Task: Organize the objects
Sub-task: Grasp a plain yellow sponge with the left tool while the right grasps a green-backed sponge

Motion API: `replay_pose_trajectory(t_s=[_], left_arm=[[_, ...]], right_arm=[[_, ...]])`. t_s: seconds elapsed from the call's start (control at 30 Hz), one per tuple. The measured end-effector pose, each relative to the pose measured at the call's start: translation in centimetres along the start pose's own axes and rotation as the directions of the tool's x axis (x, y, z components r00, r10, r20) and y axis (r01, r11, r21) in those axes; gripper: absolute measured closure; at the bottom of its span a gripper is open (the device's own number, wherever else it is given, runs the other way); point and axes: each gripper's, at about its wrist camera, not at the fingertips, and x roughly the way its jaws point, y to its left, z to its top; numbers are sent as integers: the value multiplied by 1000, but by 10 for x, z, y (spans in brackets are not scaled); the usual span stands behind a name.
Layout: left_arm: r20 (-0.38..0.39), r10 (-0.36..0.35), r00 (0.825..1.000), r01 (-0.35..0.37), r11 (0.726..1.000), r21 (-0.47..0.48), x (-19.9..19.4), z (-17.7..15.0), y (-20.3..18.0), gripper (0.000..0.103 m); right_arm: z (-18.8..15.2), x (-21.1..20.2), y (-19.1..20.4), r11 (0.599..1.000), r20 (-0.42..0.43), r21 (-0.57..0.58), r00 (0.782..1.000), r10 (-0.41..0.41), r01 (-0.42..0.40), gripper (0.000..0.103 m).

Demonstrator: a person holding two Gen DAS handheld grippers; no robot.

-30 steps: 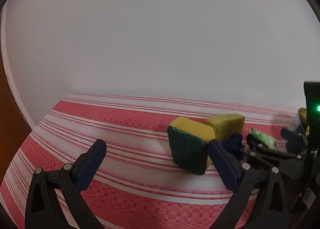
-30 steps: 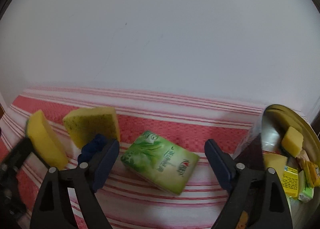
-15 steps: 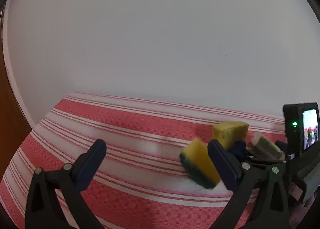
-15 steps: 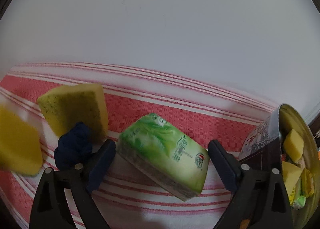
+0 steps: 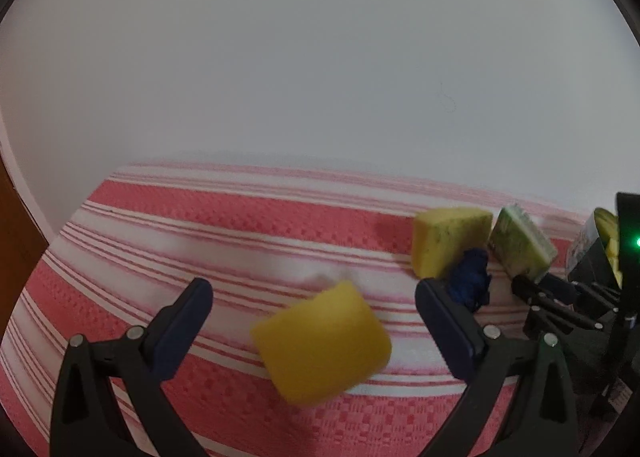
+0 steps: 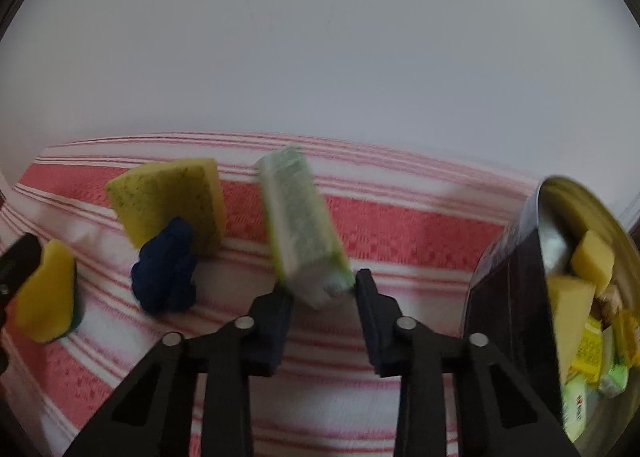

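Right wrist view: your right gripper (image 6: pixel 323 291) clamps the green packet (image 6: pixel 302 225); left gripper (image 5: pixel 314 309) wide, yellow sponge (image 5: pixel 322 343) at 6 o'clock

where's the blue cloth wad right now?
The blue cloth wad lies on the striped tablecloth left of centre in the right wrist view, against the front of the speckled yellow sponge, left of the green pack.
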Motion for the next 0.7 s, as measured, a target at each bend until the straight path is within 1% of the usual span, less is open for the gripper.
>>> replay_pose_trajectory(t_s=[0.13, 0.2, 0.23, 0.3, 0.33, 0.43, 0.47, 0.57, 0.63, 0.67, 0.7], left_arm=[[-62, 60, 996, -57, 998, 36, 12, -5, -4, 1], [-92, 76, 993, -72, 996, 47, 19, -8, -3, 7], [-100, 70, 993, -66, 997, 50, 21, -9, -3, 10], [-121, 31, 992, -26, 999, 46, 25, -11, -4, 18], [-129, 17, 992, -11, 999, 51, 26, -12, -5, 25], [-125, 13, 992, -5, 998, 65, 28, -14, -6, 29], [-128, 0, 992, 8, 998, 58, 27, -13, -4, 31], [-134, -51, 990, 54, 998, 16, 26, -12, 3, 33], [-115, -74, 991, 74, 997, -7, 23, -10, 5, 33], [-89, -82, 993, 81, 997, -14, 18, -8, 6, 33], [-70, -83, 994, 82, 997, -13, 14, -7, 6, 33]], right_arm=[[-6, -14, -6, 1000, 44, 21, 999, 8, -9, 72], [-10, -22, -9, 1000, 64, 27, 998, 9, -11, 73], [-12, -26, -10, 1000, 72, 29, 997, 8, -10, 73], [-18, -35, -12, 999, 90, 35, 996, 9, -13, 73], [-21, -39, -13, 999, 99, 40, 995, 10, -14, 73], [-29, -54, -18, 998, 138, 57, 990, 10, -18, 73], [-32, -59, -20, 998, 152, 60, 988, 7, -16, 73], [-40, -73, -22, 998, 197, 70, 980, -4, -10, 73], [-51, -83, -27, 997, 226, 72, 974, -8, -8, 73], [-55, -90, -29, 998, 246, 70, 969, -15, -3, 73], [-46, -90, -33, 998, 262, 67, 965, -23, 6, 73]])
